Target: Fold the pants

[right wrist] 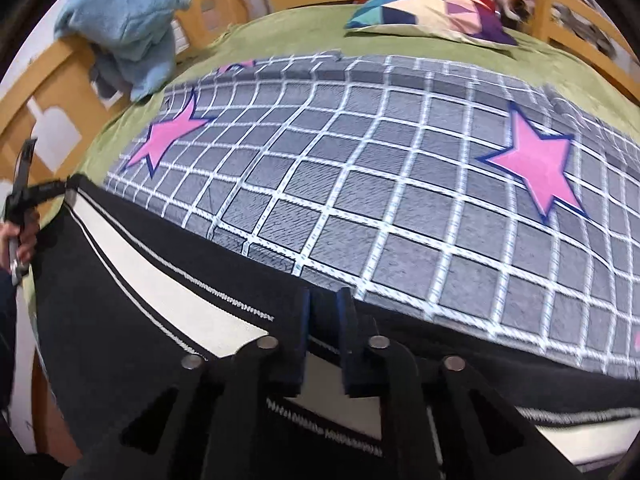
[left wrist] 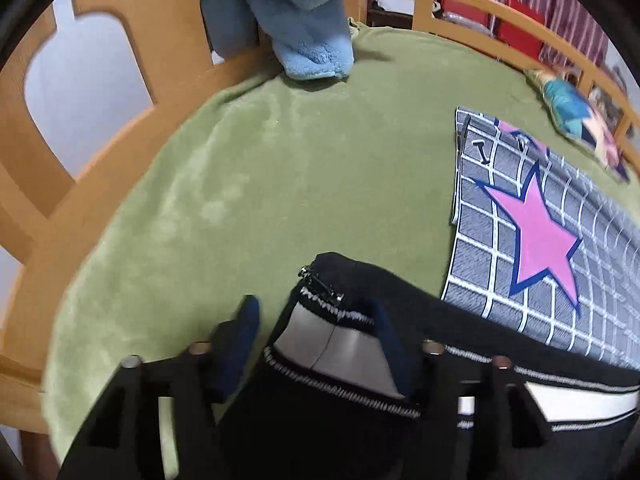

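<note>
We see pants (left wrist: 344, 392) cut off below left gripper (left wrist: 316, 320), fingers spread; right gripper (right wrist: 324, 312) pinches pants edge.

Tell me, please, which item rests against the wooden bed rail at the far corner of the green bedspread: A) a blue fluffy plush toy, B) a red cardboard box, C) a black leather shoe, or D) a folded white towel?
A: the blue fluffy plush toy leans on the wooden bed rail beside the green bedspread.
</note>
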Available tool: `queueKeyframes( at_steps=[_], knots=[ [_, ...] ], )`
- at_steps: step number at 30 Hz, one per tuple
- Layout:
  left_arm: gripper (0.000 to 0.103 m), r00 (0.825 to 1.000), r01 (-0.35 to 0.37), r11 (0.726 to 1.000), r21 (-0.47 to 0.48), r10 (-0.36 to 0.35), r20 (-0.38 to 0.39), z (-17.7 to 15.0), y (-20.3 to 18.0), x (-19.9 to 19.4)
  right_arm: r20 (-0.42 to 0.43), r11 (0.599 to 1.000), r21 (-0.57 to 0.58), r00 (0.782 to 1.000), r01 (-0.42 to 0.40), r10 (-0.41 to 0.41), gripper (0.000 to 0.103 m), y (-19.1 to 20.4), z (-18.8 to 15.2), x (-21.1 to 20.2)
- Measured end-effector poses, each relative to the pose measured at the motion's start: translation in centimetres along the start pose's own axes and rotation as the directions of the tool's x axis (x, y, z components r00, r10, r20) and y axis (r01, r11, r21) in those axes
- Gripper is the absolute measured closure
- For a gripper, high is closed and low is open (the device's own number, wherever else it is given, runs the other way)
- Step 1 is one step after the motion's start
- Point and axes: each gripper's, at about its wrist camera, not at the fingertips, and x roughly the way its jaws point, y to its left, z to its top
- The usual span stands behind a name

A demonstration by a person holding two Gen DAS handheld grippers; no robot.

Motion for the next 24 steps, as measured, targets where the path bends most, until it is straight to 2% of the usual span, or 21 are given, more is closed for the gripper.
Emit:
queueKeyframes(
  at_steps=[2,3,5,8,10,12,13,15,17,21,22,24],
  knots=[
    [0.045,0.999,-0.009,1.0,0.025,0.008,0.038,-0.4,-0.3,-2.0,0.041,0.999,-0.006,0.998,0.038,-0.038,0.08,0.3,-0.5,-1.9],
    [0.042,0.999,0.0,0.999,0.035,-0.002,0.054,-0.6,-0.4,-2.9,0.067,0.999,-0.012,0.997,0.051,-0.05,0.073,0.3,-1.0,-3.2],
    [0.035,0.996,0.032,0.999,0.038,-0.035,0.077,-1.4,-0.6,-4.6,0.125,0.997,0.011,0.989,0.078,-0.079,0.065,-0.4,-2.6,-5.7],
    [0.033,0.988,0.127,0.991,0.032,-0.129,0.085,-3.0,-1.7,-6.3,0.143,0.992,0.086,0.984,0.094,-0.106,0.065,-2.6,-4.9,-7.1],
    [0.033,0.978,0.198,0.98,0.029,-0.2,0.058,-4.0,-3.1,-6.7,0.087,0.983,0.118,0.985,0.14,-0.151,0.065,-3.9,-5.9,-5.5],
    [0.033,0.971,0.237,0.97,0.058,-0.237,0.011,-4.9,-5.1,-6.6,0.05,0.969,0.137,0.976,0.204,-0.212,0.069,-4.8,-6.0,-3.6],
    [0.033,0.971,0.239,0.968,0.075,-0.239,-0.009,-5.4,-6.1,-6.5,0.055,0.962,0.157,0.971,0.222,-0.233,0.073,-5.3,-5.6,-2.9],
    [0.033,0.97,0.242,0.965,0.097,-0.24,-0.028,-6.2,-7.6,-6.6,0.092,0.953,0.217,0.968,0.21,-0.235,0.073,-6.2,-4.8,-2.5],
    [0.033,0.969,0.245,0.962,0.119,-0.24,-0.049,-6.9,-8.7,-6.7,0.088,0.934,0.291,0.967,0.206,-0.241,0.074,-7.3,-3.7,-2.1],
    [0.033,0.966,0.256,0.958,0.13,-0.25,-0.061,-7.9,-9.3,-7.9,0.087,0.939,0.258,0.962,0.228,-0.258,0.075,-7.5,-3.6,-3.7],
    [0.033,0.964,0.266,0.956,0.127,-0.261,-0.057,-8.3,-9.2,-8.4,0.099,0.934,0.261,0.955,0.245,-0.278,0.074,-7.6,-4.0,-4.8],
    [0.033,0.956,0.294,0.949,0.112,-0.289,-0.056,-9.0,-9.2,-8.9,0.141,0.914,0.316,0.94,0.254,-0.31,0.063,-8.9,-6.2,-8.2]
  ],
)
